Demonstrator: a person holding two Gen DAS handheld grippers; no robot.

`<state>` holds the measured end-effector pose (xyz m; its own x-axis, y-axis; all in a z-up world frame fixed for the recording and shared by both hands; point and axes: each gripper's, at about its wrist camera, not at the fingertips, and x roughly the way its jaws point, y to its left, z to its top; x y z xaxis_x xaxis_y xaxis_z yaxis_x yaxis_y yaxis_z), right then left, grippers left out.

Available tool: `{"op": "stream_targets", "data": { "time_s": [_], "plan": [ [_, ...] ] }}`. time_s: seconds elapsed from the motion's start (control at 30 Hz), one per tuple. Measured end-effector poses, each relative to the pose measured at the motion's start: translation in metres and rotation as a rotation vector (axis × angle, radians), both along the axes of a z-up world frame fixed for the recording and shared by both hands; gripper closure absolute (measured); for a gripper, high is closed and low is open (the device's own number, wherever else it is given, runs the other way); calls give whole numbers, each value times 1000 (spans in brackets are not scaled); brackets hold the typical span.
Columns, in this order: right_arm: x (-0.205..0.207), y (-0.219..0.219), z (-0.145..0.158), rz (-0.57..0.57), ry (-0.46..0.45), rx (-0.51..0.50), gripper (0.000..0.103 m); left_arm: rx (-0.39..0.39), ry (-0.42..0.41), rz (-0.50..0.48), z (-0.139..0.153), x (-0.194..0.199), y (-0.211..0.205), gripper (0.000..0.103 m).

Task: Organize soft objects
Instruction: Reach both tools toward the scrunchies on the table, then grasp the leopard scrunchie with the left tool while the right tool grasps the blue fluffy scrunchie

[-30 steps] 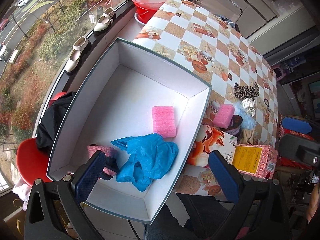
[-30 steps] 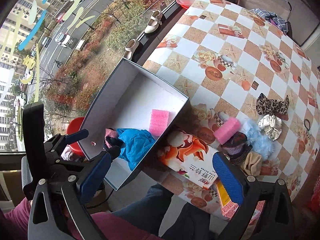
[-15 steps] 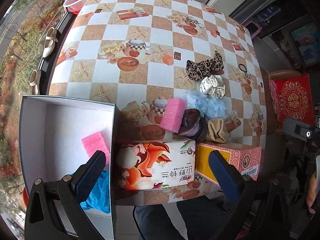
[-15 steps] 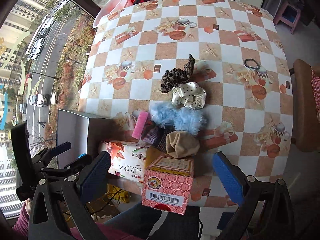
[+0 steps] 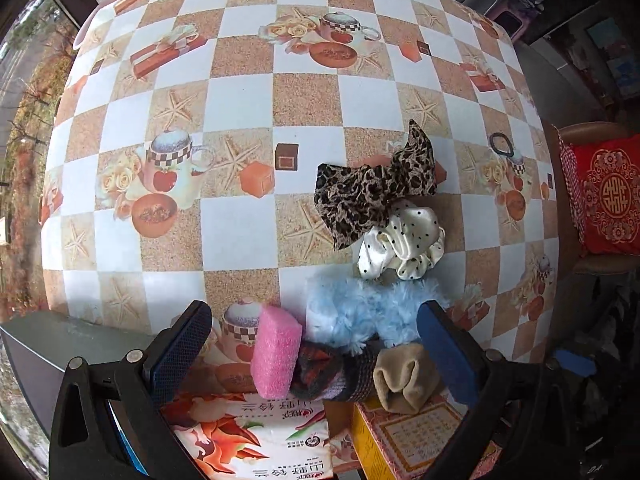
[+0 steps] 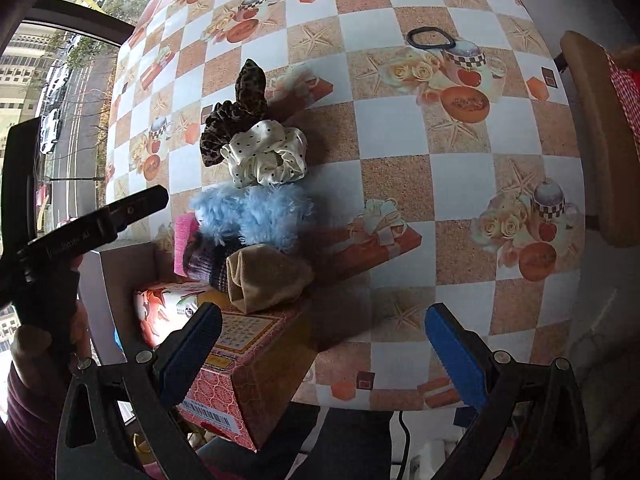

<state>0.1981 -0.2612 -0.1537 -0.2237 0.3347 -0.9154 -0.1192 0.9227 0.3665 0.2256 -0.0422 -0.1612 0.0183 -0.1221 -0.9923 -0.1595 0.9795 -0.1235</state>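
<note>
Grey box [image 5: 60, 344] cut by left edge; tissue pack [image 5: 256, 444] by bottom.

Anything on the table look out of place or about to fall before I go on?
The tan cloth sits half on the red patterned box, not flat on the table. The black hair tie lies apart from the pile.

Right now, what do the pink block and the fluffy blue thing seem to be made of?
Pink block: probably foam sponge, with a matte, finely pitted surface. Fluffy blue thing: likely faux fur or plush, with long wispy fibres sticking out all round.
</note>
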Motion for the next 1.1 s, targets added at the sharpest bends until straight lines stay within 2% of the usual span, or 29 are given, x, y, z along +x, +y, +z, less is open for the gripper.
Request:
{"op": "stream_targets", "data": {
  "time_s": [0.1,0.27,0.37,0.43,0.53,0.67,0.8,0.87,0.9,0.97,1.0,1.07,1.1],
  "plan": [
    [1,-6,-14,0,21,2,1,12,11,-6,-17,28,-9,1],
    [6,-6,-34,18,49,10,1,-26,60,13,-52,62,-25,0],
    [11,3,-44,48,66,40,1,29,74,-6,-68,74,-30,1],
    [16,12,-53,58,79,63,1,59,74,3,-74,78,-25,1],
    [27,28,-69,59,98,111,1,46,82,30,-79,81,-15,1],
    [38,63,-89,120,108,169,1,68,87,4,-82,88,-15,1],
    [40,94,-103,220,92,167,1,63,98,-22,-84,96,-14,1],
    [39,99,-105,235,69,155,3,48,109,-19,-85,98,-11,3],
    [38,100,-104,240,61,147,6,37,110,-22,-85,98,-10,4],
    [37,99,-97,278,19,117,40,24,102,-40,-85,103,-10,9],
    [36,97,-96,289,12,113,62,24,98,-51,-84,104,-12,10],
    [33,87,-94,256,18,110,66,8,97,-67,-82,104,-19,21],
    [33,76,-92,231,10,103,73,-13,94,-73,-80,105,-23,26]
  ]
}}
